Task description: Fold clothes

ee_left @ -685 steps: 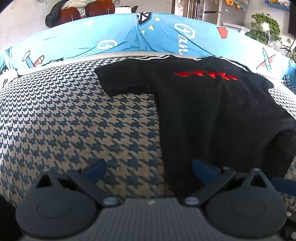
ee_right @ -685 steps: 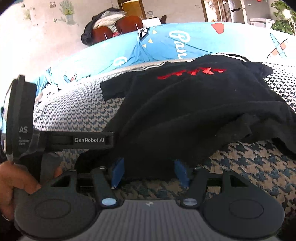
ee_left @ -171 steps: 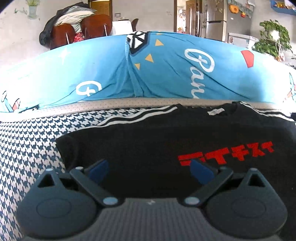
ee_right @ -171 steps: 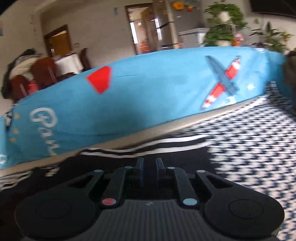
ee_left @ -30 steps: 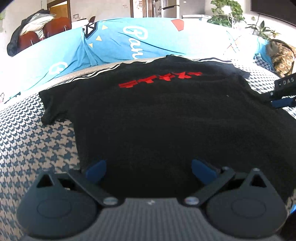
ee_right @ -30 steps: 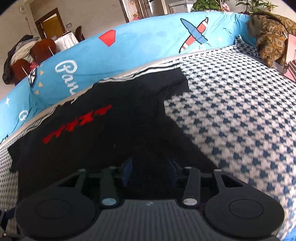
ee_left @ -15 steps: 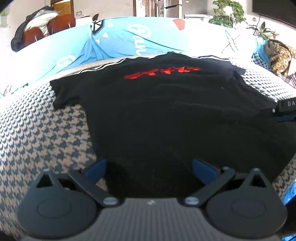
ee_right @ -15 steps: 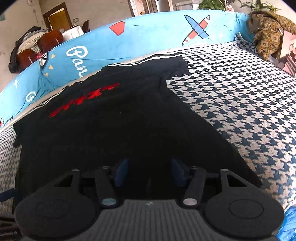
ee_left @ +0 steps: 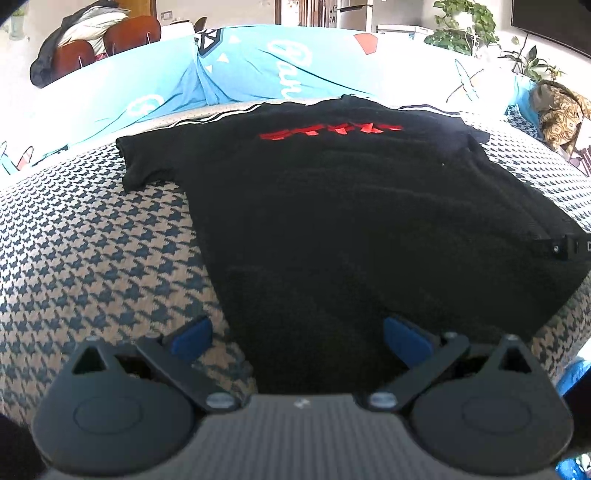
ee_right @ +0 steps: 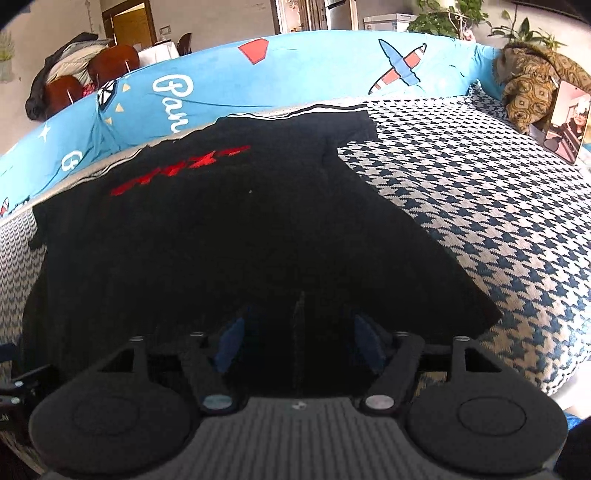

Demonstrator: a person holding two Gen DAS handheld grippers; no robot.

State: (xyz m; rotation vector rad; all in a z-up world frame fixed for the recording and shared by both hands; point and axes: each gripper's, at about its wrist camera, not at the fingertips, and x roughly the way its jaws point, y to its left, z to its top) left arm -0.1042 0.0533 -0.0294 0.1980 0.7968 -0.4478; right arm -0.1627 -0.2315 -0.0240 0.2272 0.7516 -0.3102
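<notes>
A black T-shirt [ee_left: 351, 221] with red lettering lies spread flat on the houndstooth bed cover [ee_left: 92, 240], collar at the far side. My left gripper [ee_left: 299, 336] stands open over the shirt's near left hem corner, its blue pads wide apart with nothing pinched. In the right wrist view the same T-shirt [ee_right: 221, 240] fills the middle. My right gripper [ee_right: 299, 343] hovers at the near right hem; its jaws are opening, with dark cloth lying between the pads but not pressed. Part of the right gripper [ee_left: 565, 247] shows at the left wrist view's right edge.
A blue printed blanket [ee_right: 258, 77] is banked along the far side of the bed. A brown patterned cushion [ee_right: 535, 81] and a photo frame [ee_right: 567, 118] sit at the far right. Chairs with a coat [ee_left: 92, 40] and plants [ee_left: 461, 26] stand beyond the bed.
Both grippers have drawn back toward the shirt's near hem. The right gripper's pads have spread apart from a narrow gap. The shirt now lies flatter and fully spread.
</notes>
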